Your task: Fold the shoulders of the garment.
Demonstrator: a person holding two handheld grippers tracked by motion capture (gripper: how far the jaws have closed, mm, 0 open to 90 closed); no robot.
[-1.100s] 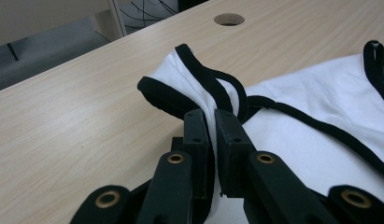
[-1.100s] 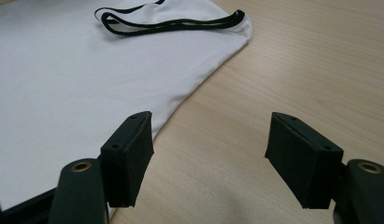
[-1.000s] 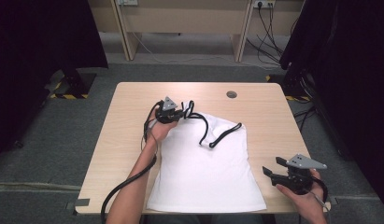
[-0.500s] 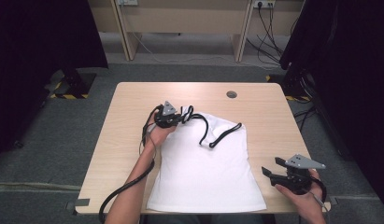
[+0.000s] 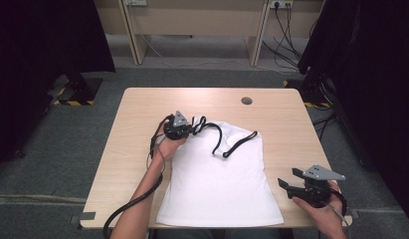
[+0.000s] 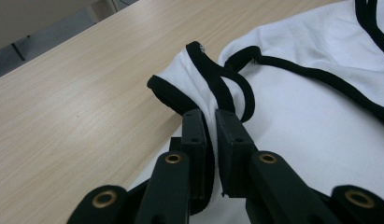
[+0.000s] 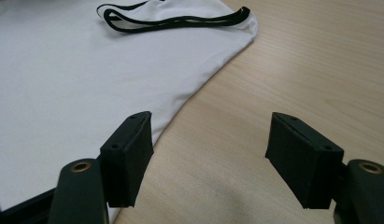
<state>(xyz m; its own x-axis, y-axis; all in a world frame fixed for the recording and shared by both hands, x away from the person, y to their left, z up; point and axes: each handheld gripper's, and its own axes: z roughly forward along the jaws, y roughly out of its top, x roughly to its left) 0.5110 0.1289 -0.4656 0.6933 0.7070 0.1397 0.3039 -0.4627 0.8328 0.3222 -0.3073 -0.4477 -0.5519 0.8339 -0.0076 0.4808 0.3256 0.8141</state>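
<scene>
I've got a white top with black trim [image 5: 219, 184] lying flat on the table [image 5: 137, 114], its hem along the near edge and its straps toward the middle. My left gripper [image 6: 210, 123] is clamped tight on the bunched fabric at the top's left shoulder strap [image 6: 203, 70], the jaws nearly together with only the cloth pinched between them. My right gripper [image 7: 208, 154] hangs near the table's near right corner, jaws spread wide with nothing in them; one jaw sits over the cloth's right edge, the other over bare wood. I read this as the start of a fold or a straightening: one shoulder is secured, the other side is not yet picked up. Next I'd bring the right gripper up along the top's right edge to the other strap [image 7: 180, 21], lower the jaws around the trim, and close on a single layer, keeping the left grip firm so the cloth doesn't slip while both corners lift together
</scene>
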